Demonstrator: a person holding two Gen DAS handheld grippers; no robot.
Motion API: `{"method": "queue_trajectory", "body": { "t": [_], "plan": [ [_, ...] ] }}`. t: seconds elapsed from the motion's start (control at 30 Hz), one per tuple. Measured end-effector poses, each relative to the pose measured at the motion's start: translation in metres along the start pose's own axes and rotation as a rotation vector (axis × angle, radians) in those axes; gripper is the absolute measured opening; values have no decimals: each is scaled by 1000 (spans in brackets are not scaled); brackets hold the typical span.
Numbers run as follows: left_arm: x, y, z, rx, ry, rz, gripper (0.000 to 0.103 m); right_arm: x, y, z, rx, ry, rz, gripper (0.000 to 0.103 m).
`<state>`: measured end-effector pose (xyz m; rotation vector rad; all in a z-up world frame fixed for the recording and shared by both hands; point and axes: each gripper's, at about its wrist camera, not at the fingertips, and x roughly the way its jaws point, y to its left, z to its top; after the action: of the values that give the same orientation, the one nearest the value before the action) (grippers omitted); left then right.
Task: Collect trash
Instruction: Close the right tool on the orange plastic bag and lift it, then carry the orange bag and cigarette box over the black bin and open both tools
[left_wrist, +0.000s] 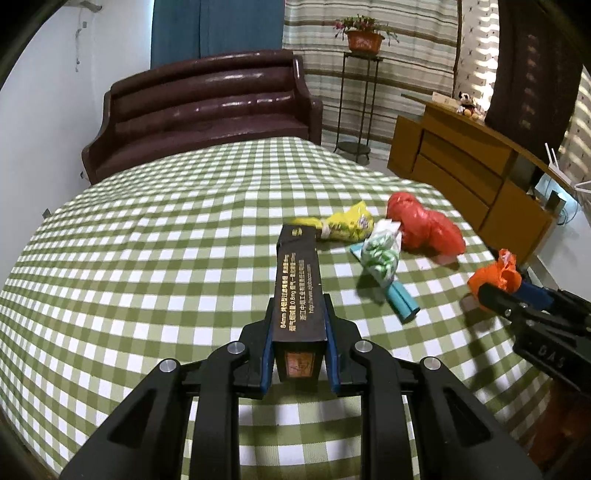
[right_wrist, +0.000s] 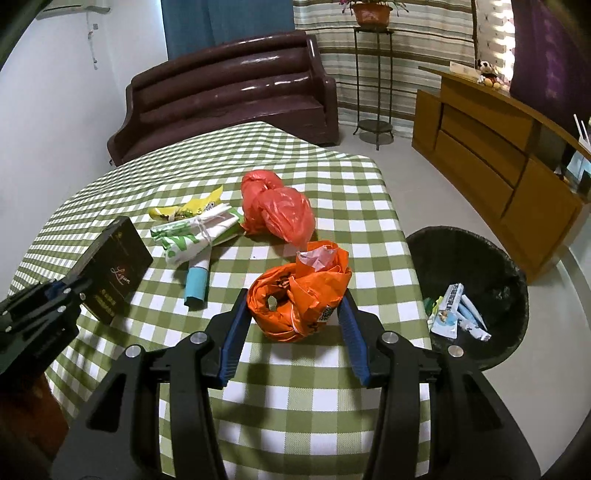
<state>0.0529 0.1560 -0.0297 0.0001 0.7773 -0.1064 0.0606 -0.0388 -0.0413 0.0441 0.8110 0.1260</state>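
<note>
My left gripper (left_wrist: 298, 306) is shut on a long dark brown box (left_wrist: 298, 291) with gold print, held above the checked table; the box also shows in the right wrist view (right_wrist: 110, 269). My right gripper (right_wrist: 295, 299) is shut on a crumpled orange wrapper (right_wrist: 301, 291), seen from the left wrist view (left_wrist: 496, 275) near the table's right edge. On the table lie a red plastic bag (right_wrist: 277, 210), a yellow wrapper (right_wrist: 184, 210), a green-and-white packet (right_wrist: 195, 236) and a teal tube (right_wrist: 195, 282).
A black bin (right_wrist: 476, 258) with several wrappers inside stands on the floor right of the table (right_wrist: 332, 387). A dark brown sofa (right_wrist: 229, 92) is behind the table. A wooden cabinet (right_wrist: 498, 147) lines the right wall, and a plant stand (right_wrist: 373, 81) is at the back.
</note>
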Motion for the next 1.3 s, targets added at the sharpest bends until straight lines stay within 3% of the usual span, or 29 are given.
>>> {"method": "queue_trajectory", "body": {
  "t": [0.47, 0.57, 0.8, 1.3],
  "plan": [
    [22, 4, 9, -24, 35, 7, 31, 9, 1, 6, 0, 12, 0, 46],
    [24, 2, 10, -8, 39, 6, 22, 10, 0, 6, 1, 14, 1, 46],
    [17, -6, 12, 10, 12, -2, 22, 9, -6, 6, 10, 5, -1, 46],
    [-3, -83, 26, 115, -56, -112, 22, -20, -79, 4, 91, -52, -95, 46]
  ]
}}
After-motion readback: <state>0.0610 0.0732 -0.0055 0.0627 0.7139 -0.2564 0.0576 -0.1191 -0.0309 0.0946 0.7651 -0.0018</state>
